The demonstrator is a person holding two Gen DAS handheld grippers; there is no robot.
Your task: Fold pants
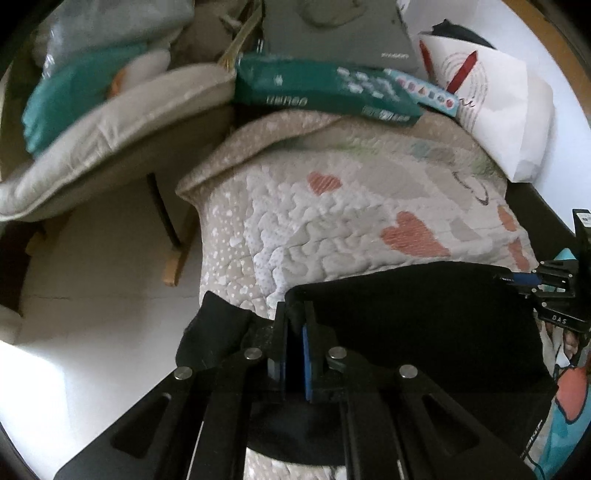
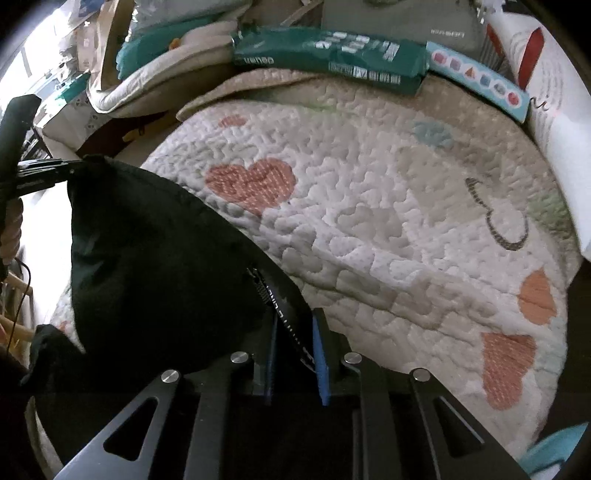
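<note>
Both grippers are on the black pants [image 1: 424, 314] here, the garment strung between them over the near end of the quilted bed cover [image 2: 369, 206] with its pink hearts. In the left wrist view, the left gripper [image 1: 295, 325] has its fingers [image 1: 307, 363] clenched tight on an edge of the dark cloth, a fold of it pinched between the blue pads, and a loose flap hangs off to the left, past the edge of the bed. Over on the right of that same view, the right gripper [image 1: 532, 280] grips the far corner of the fabric. From the right wrist view, the right gripper [image 2: 295, 332] has its fingers [image 2: 320, 363] closed on a band of the pants with pale lettering and a zip running beside it; the pads press on that strip. The rest of the cloth billows up to the left, rising to a peak where the left gripper [image 2: 70, 170] holds it aloft. At the far end of the bed lies a dark green packet [image 2: 332, 59], a pale blue box with coloured shapes [image 2: 480, 79] just beside it, and a grey box [image 1: 340, 33] behind. A beige cushion [image 1: 110, 122] sits off to the left, beyond the bed's edge.
</note>
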